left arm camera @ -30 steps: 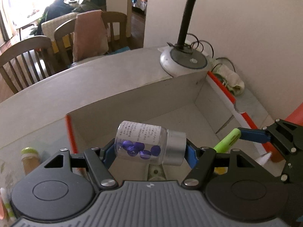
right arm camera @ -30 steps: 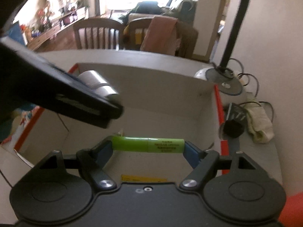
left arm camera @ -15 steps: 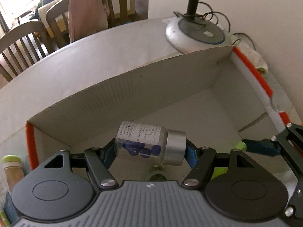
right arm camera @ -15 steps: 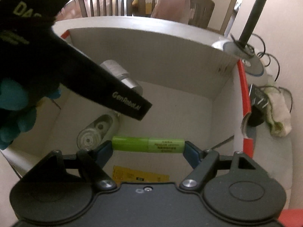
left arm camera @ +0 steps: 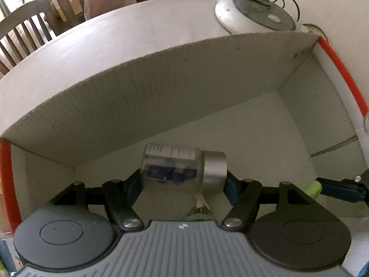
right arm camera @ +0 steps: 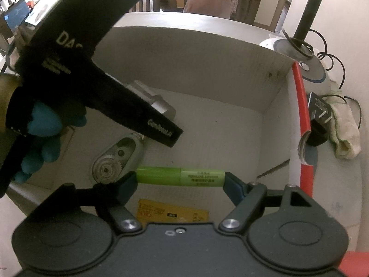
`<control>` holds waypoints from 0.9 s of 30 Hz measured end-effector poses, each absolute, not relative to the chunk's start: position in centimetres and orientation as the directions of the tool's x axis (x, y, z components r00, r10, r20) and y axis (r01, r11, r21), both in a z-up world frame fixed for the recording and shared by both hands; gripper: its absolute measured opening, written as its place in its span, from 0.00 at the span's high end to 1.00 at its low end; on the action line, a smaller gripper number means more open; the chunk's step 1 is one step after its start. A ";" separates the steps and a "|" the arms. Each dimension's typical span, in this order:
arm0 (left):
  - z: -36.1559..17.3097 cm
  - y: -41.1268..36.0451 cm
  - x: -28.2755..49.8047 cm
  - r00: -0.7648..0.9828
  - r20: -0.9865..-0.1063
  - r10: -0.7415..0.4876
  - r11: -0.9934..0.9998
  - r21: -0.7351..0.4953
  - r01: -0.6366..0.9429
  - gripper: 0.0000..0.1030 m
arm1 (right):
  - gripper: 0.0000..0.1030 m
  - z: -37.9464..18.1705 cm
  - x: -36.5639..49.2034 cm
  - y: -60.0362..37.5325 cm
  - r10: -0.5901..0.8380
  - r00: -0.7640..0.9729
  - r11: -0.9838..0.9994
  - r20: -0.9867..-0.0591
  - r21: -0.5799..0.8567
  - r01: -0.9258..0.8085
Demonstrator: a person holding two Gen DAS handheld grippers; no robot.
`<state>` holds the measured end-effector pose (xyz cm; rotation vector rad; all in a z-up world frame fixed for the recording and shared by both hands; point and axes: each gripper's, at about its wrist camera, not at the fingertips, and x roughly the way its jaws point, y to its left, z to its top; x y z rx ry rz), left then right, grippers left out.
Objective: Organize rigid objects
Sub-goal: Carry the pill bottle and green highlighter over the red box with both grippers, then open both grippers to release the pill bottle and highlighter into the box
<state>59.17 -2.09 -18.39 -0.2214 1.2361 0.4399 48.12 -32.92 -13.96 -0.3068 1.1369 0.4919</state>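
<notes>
My left gripper (left arm camera: 183, 181) is shut on a clear bottle (left arm camera: 173, 166) with a silver cap and dark blue pieces inside, held sideways low inside the white cardboard box (left arm camera: 138, 97). My right gripper (right arm camera: 180, 178) is shut on a green tube (right arm camera: 180, 176), gripped end to end, also inside the box (right arm camera: 207, 64). In the right wrist view the left gripper's black body (right arm camera: 96, 85) crosses the upper left, a hand in a blue glove (right arm camera: 43, 136) behind it, and the bottle's silver cap (right arm camera: 154, 101) shows past it. The tube's end (left arm camera: 314, 188) shows at the left view's right edge.
On the box floor lie a clear correction-tape dispenser (right arm camera: 115, 159) and a yellow label (right arm camera: 173, 214). A lamp base (left arm camera: 251, 18) with cables stands behind the box. A black plug (right arm camera: 319, 120) and a cloth (right arm camera: 343, 136) lie to its right. Wooden chairs (left arm camera: 23, 37) stand beyond the table.
Both grippers have sunk deeper into the box and tipped further downward, the left one more. The bottle and the tube stay gripped. The tape dispenser has come into the right view.
</notes>
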 end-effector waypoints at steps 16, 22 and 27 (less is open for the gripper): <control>-16.0 -3.1 57.0 0.310 -0.928 0.206 0.899 0.055 -0.434 0.30 | 0.17 -13.4 47.9 -33.1 0.202 0.361 0.869 -0.911 -0.004 -0.496; -13.6 -3.6 54.9 0.369 -0.908 0.198 0.901 0.021 -0.433 0.30 | 0.16 -12.0 47.2 -33.8 0.216 0.399 0.889 -0.891 0.011 -0.458; -11.8 -4.3 53.5 0.422 -0.883 0.204 0.909 0.010 -0.417 0.30 | 0.16 -10.3 46.2 -34.1 0.226 0.443 0.907 -0.867 0.022 -0.420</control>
